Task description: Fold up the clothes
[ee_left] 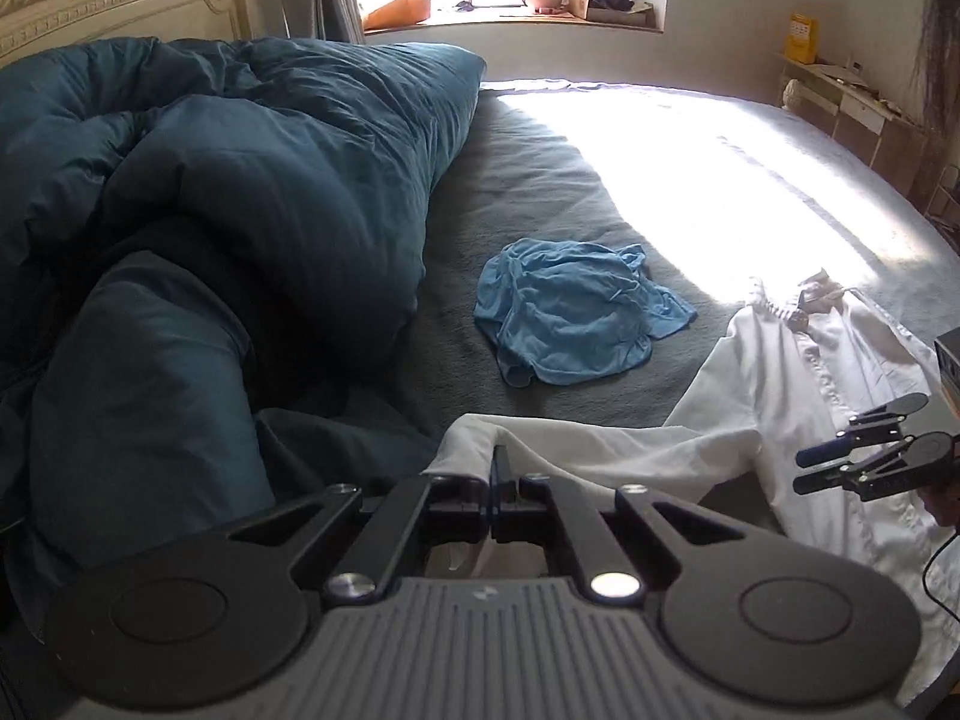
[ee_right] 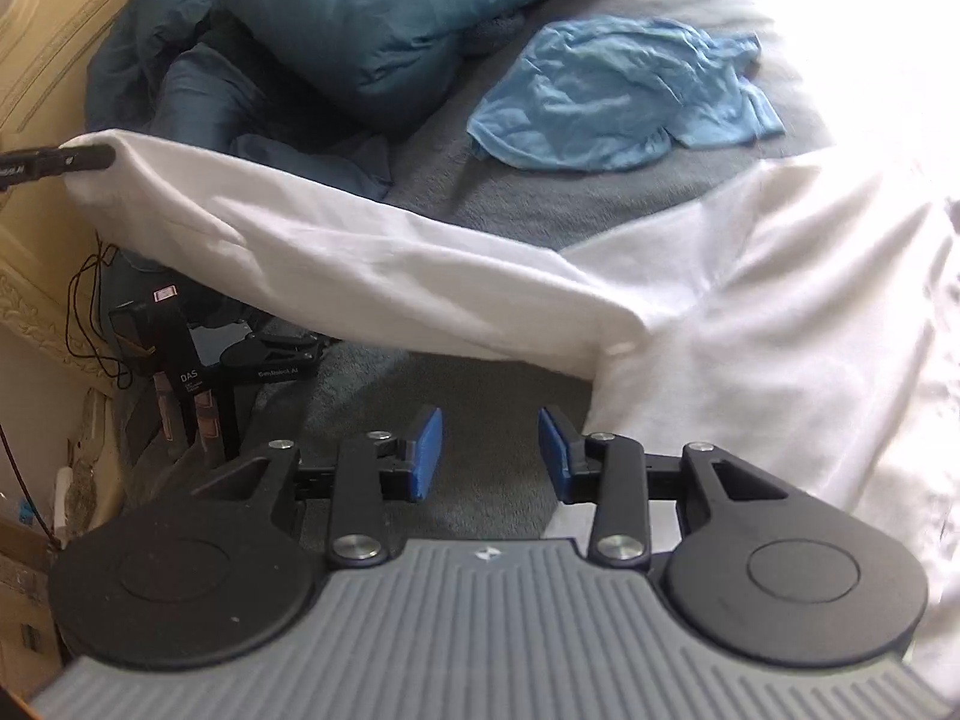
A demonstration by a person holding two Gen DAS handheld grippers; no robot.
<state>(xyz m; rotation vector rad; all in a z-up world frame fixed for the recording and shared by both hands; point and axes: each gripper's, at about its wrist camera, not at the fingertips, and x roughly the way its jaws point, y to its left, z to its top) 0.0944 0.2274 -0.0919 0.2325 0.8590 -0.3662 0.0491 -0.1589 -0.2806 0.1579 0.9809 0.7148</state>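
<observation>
The white shirt lies on the right part of the grey bed, and its sleeve is stretched out to the left, lifted above the bed. At the far left the left gripper is pressed together on the cuff of this sleeve. More to the right, the right gripper hovers with its blue pads spread, holding nothing. Behind lies a crumpled blue garment, beside the dark teal duvet.

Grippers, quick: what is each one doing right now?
Left gripper: shut on the white shirt, pinching the end of its sleeve.
Right gripper: open, holding nothing.
</observation>
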